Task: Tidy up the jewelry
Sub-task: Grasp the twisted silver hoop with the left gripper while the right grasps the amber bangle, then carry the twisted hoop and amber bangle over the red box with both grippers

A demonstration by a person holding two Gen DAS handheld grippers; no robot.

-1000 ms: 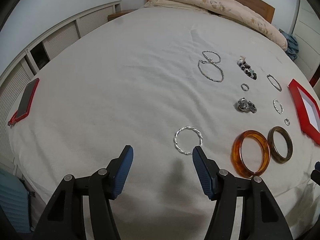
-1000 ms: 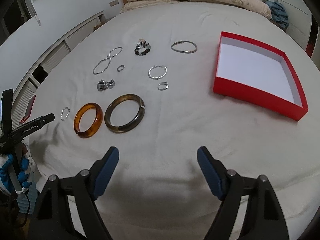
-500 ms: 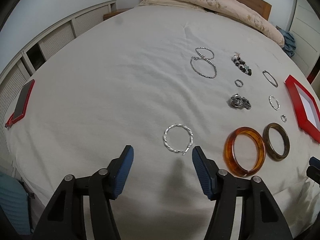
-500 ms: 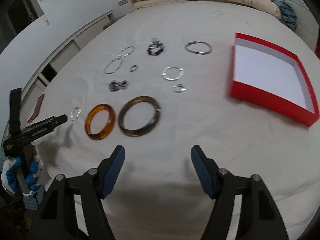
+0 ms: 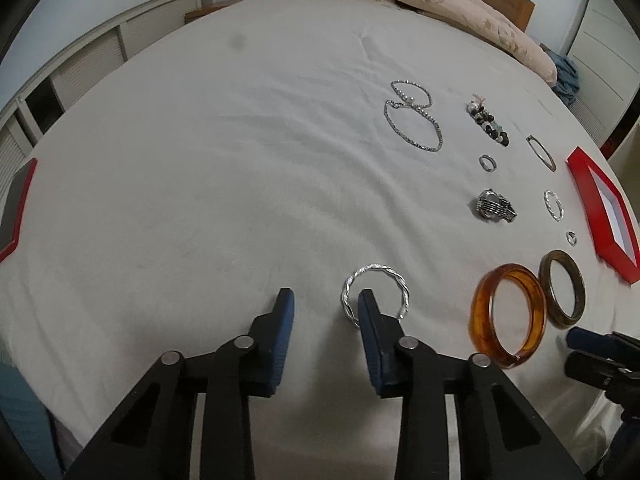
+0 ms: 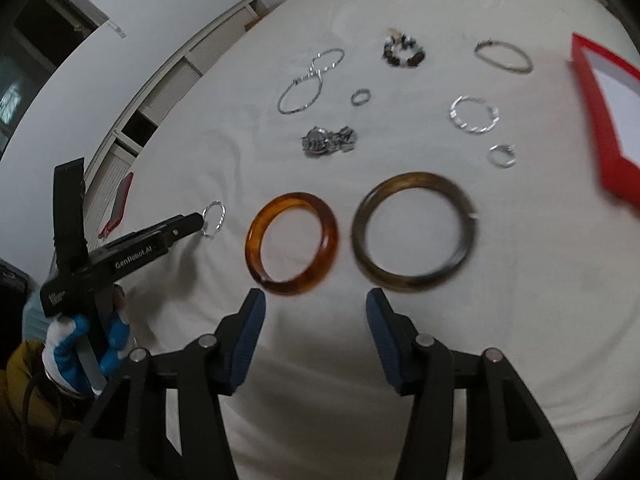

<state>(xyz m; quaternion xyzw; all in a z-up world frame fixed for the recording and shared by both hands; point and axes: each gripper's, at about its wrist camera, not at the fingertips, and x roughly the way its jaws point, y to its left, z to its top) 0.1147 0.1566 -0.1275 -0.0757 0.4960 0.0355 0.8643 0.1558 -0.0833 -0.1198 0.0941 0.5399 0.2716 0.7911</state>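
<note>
Left tongs [image 5: 325,300], low centre of the left view: jaws closing, apart, right pad overlapping the twisted silver bangle [image 5: 376,294], whose near rim sits between them; contact unclear. Right tongs [image 6: 314,302], low centre of the right view: closing, apart, nothing between. Beyond on the white bed [image 5: 200,160]: one amber bangle [image 6: 291,237], one dark bangle [image 6: 414,233]. Farther items blurred. Red box [image 6: 600,120], cut off at right edge.

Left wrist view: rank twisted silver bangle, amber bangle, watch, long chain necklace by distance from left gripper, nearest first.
From the left gripper:
1. Twisted silver bangle, at its right fingertip.
2. Amber bangle, off to the right.
3. Watch, farther up, right.
4. Long chain necklace, farthest up the bed.
</note>
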